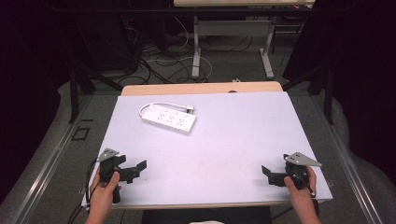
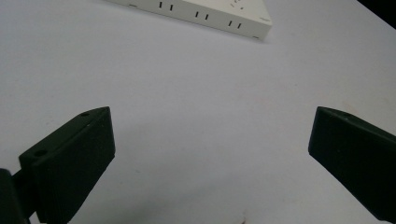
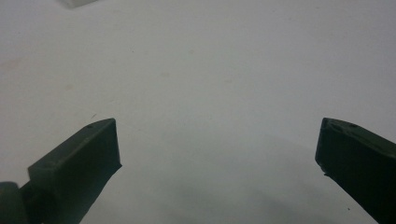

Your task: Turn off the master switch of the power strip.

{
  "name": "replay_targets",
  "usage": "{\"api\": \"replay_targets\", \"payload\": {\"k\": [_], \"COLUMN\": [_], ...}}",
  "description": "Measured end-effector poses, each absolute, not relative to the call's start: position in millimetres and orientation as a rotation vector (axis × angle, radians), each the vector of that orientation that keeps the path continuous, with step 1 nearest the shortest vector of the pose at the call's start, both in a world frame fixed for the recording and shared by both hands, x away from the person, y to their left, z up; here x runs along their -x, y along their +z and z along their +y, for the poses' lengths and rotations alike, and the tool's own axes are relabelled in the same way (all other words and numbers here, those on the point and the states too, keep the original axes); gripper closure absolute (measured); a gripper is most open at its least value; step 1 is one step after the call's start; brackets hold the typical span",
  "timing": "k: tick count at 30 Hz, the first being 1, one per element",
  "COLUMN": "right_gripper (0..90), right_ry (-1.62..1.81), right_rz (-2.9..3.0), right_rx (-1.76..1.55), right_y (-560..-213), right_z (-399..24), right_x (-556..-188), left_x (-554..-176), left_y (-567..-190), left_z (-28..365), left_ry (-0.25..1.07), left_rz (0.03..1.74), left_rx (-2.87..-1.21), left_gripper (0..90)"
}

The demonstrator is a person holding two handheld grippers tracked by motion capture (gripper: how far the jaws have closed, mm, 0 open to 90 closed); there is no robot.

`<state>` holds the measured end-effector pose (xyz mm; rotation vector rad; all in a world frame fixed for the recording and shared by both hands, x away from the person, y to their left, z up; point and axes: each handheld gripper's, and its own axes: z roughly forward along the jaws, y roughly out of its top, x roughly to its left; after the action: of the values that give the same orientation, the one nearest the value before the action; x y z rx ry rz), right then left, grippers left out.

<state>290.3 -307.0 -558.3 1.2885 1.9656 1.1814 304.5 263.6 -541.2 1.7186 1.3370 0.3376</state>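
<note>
Power strip (image 1: pixel 168 117), white with its cord looped, lies near the table's (image 1: pixel 233 140) far left corner. We hold the left gripper (image 1: pixel 135 169) and right gripper (image 1: pixel 270 175) at the near corners, jaws wide apart, empty. A careless grab could snag the cord, we judge.

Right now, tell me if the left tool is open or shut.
Open. The left tool has its black jaws spread wide with bare table between them, holding nothing.

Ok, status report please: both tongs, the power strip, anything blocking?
Left tongs open, empty. Right tongs open, empty. Power strip flat on the far left of the table, untouched. Nothing in the way.
</note>
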Motion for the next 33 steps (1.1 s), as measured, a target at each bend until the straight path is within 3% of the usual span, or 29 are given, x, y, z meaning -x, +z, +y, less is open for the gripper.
{"api": "replay_targets", "payload": {"k": [15,33], "right_gripper": [0.0,0.0], "right_ry": [1.182,1.176], "right_rz": [1.976,1.987], "right_rx": [-1.303,-1.29], "right_y": [-559.3,-560.1], "right_z": [-305.4,-305.5], "right_x": [-291.0,-292.9], "left_x": [-305.1,-303.7], "left_y": [-553.5,-555.3], "left_z": [273.1,276.5], "left_ry": [0.42,0.392], "left_rz": [1.366,1.393], "left_rx": [-1.766,-1.738], "left_gripper": [0.8,1.2]}}
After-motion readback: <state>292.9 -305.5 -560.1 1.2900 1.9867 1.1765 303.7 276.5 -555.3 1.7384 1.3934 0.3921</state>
